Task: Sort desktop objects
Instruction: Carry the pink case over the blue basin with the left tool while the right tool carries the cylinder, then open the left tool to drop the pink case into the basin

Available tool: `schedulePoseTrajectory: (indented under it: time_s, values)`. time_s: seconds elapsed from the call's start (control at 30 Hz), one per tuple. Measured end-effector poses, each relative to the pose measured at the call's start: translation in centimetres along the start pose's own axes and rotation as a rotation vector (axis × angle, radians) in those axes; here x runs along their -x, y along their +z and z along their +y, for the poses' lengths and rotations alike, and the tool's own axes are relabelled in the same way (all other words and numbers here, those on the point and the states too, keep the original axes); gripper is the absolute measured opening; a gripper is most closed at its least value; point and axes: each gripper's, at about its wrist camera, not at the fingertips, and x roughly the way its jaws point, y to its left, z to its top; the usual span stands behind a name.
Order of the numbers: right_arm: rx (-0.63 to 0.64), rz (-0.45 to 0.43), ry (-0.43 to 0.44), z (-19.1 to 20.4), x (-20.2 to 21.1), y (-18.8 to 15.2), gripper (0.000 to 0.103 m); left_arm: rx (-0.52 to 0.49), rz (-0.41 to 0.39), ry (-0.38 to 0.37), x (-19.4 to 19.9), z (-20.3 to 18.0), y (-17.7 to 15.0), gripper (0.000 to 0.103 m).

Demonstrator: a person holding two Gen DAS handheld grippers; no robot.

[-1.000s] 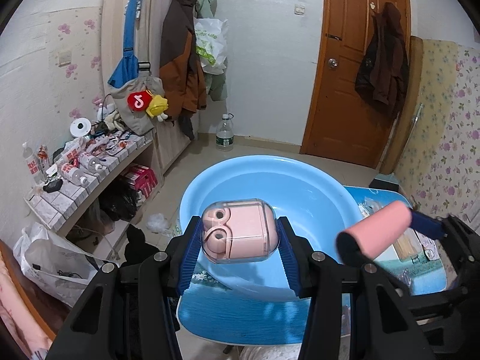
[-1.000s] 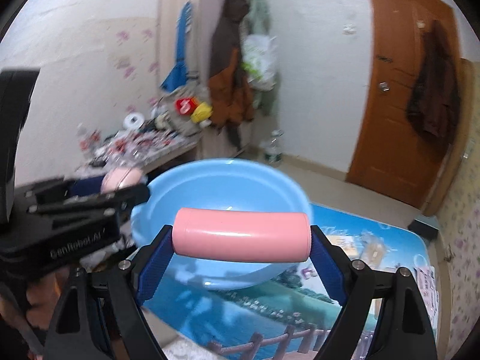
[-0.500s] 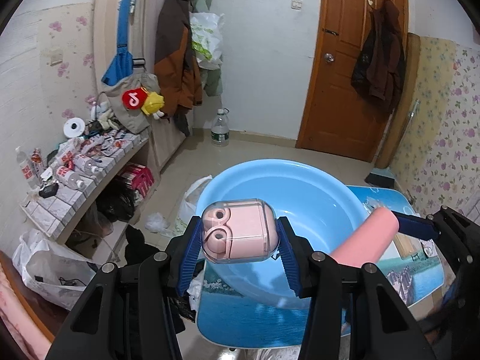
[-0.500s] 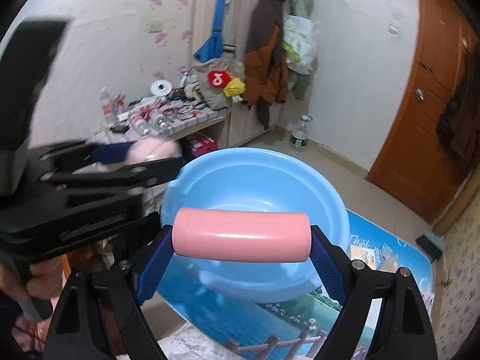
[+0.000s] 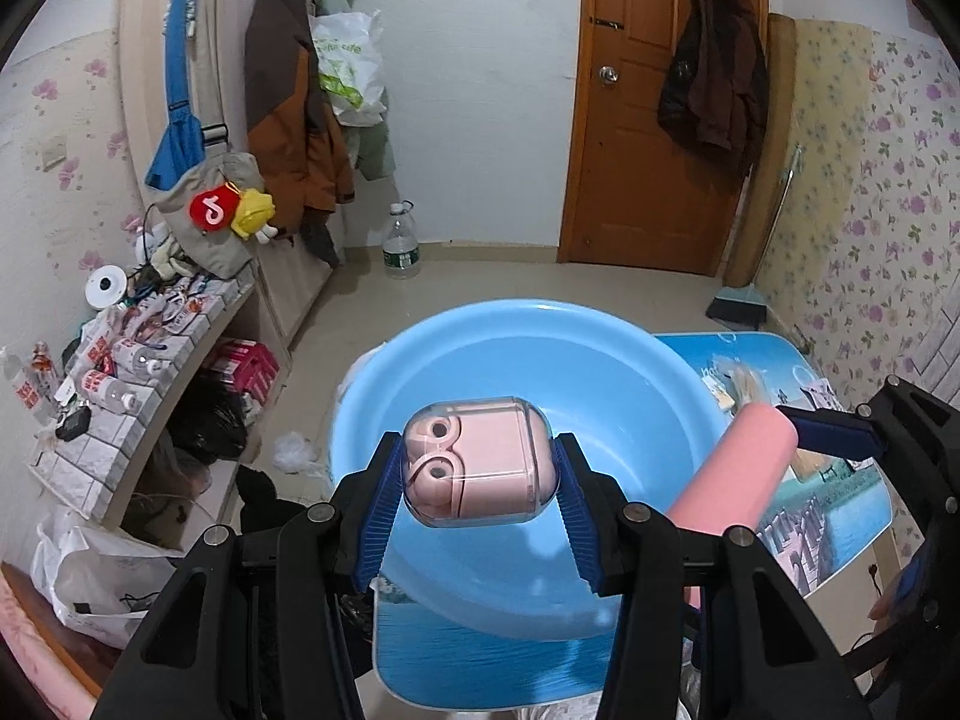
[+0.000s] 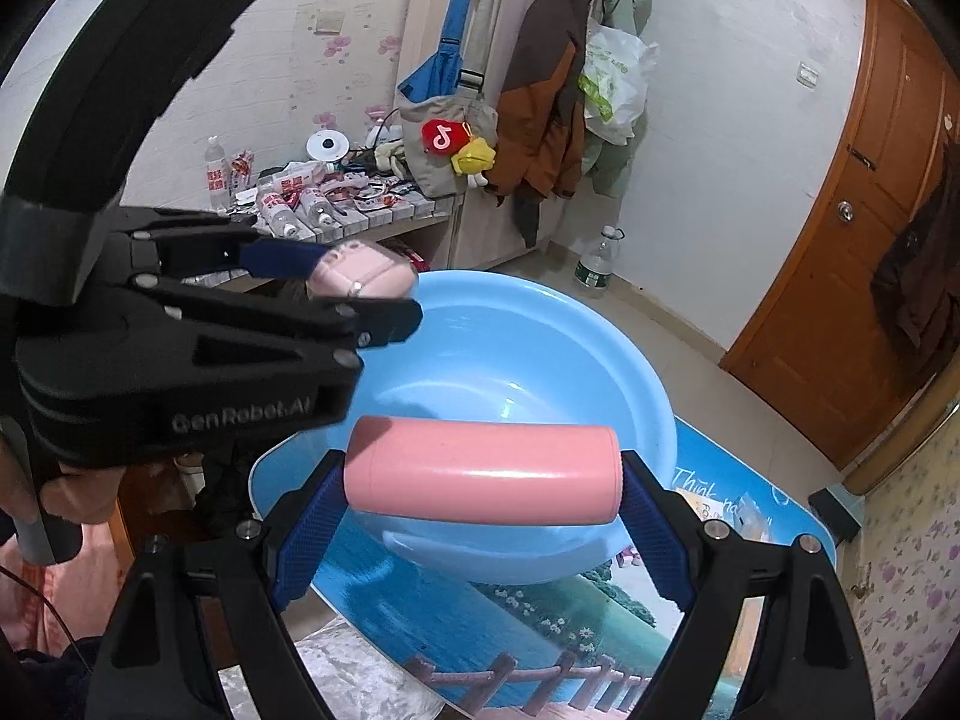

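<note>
My left gripper [image 5: 477, 501] is shut on a pink earbud case in a clear cover [image 5: 474, 459] and holds it above the near left part of a light blue basin [image 5: 600, 372]. My right gripper [image 6: 483, 510] is shut on a pink cylinder [image 6: 483, 474], held crosswise over the basin's near rim [image 6: 540, 558]. The cylinder also shows in the left wrist view [image 5: 735, 474], at the basin's right side. The left gripper with the case [image 6: 360, 276] shows in the right wrist view over the basin's left rim. The basin looks empty.
The basin stands on a small table with a blue landscape-print top [image 5: 828, 498]. A tiled shelf with bottles and clutter [image 5: 120, 372] is on the left. Coats and bags hang on the wall [image 5: 294, 120]. A water bottle [image 5: 401, 243] stands on the floor by the wooden door [image 5: 648, 120].
Both grippers have moved forward over the basin with their objects still held. The pink cylinder has swung to the basin's right side in the left wrist view.
</note>
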Motion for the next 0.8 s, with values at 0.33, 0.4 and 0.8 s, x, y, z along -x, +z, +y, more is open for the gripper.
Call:
schedulePoseTrajectory:
  time_s: [0.33, 0.4, 0.8]
  values:
    - [-0.062, 0.038, -0.005, -2.3, -2.1, -1.4, 0.088, -0.006, 0.067, -0.003, -3.2, -0.9, -1.1, 0.047]
    - [-0.073, 0.039, -0.009, -2.7, -2.3, -1.5, 0.088, -0.011, 0.071, -0.005, -3.5, -1.1, -1.2, 0.047]
    - [-0.109, 0.062, -0.021, -4.1, -3.4, -2.2, 0.088, -0.023, 0.112, -0.014, -5.8, -2.0, -1.9, 0.047]
